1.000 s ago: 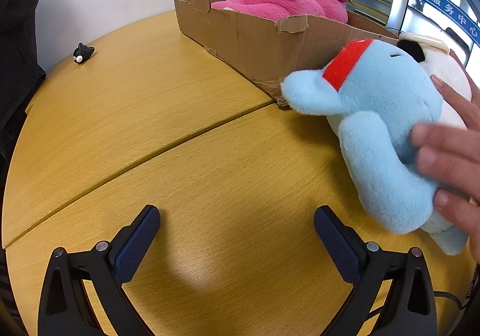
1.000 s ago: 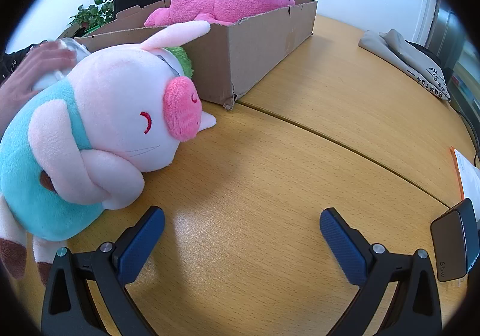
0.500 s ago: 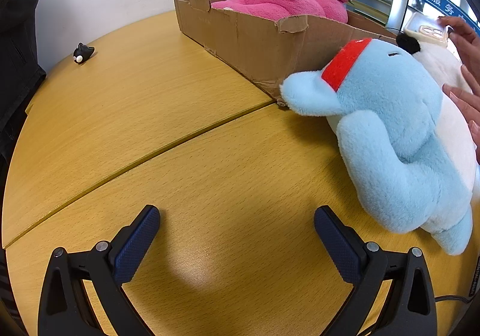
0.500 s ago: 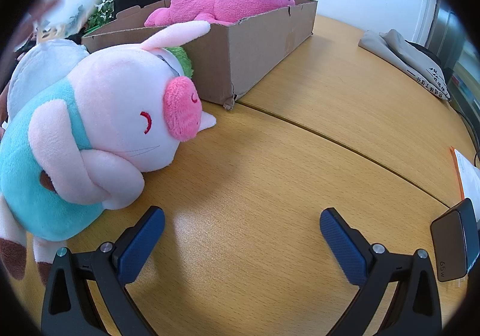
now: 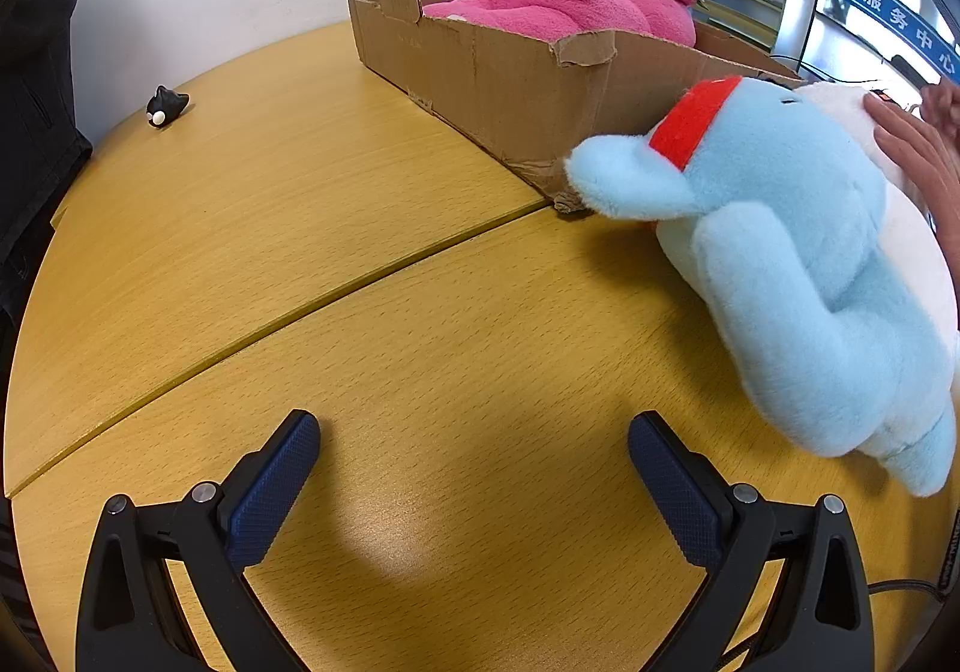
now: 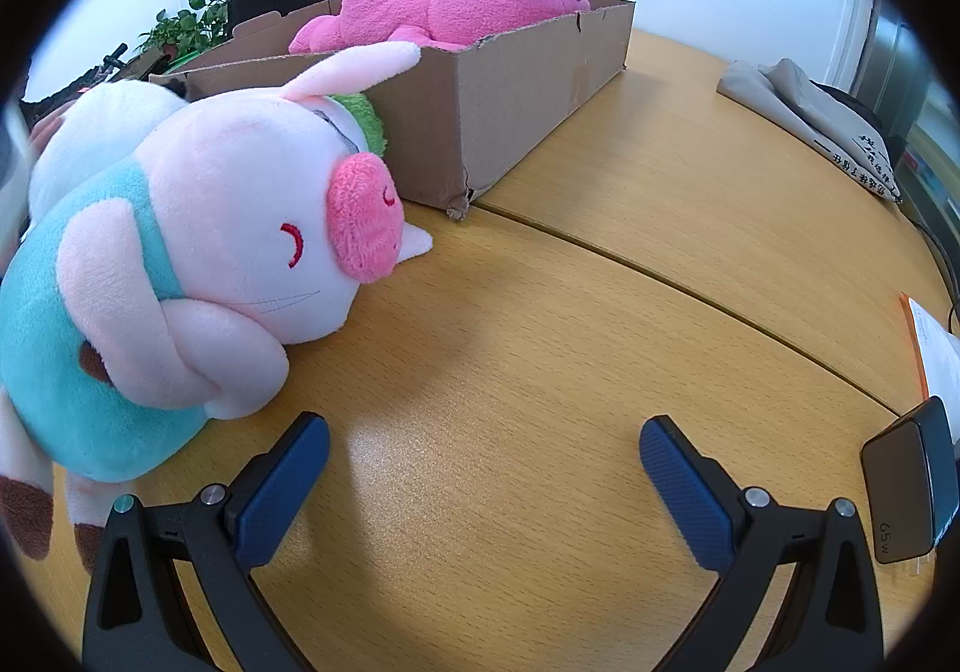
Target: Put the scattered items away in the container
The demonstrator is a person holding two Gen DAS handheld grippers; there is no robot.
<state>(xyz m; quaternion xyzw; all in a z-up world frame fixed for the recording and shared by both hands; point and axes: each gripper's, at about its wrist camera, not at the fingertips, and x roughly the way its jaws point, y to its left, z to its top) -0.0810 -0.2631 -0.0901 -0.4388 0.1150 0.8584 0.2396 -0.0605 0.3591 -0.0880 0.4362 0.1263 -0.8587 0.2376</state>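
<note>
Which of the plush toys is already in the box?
Only the hot-pink plush, lying inside the cardboard box. The pale pink pig and the light blue plush lie on the table beside it.

A long, shallow cardboard box (image 5: 516,90) with torn rim edges sits on the table ahead of me, holding a bright pink plush (image 5: 558,6) that lies flat and rises above the walls. From my left camera, a light-blue plush with a red collar (image 5: 798,264) lies on its side on the tabletop, one limb touching the box's near corner. From my right camera, a pale pink pig plush in a teal outfit (image 6: 198,264) lies on its side, eyes closed, its ear reaching against the box wall (image 6: 498,126).
</note>
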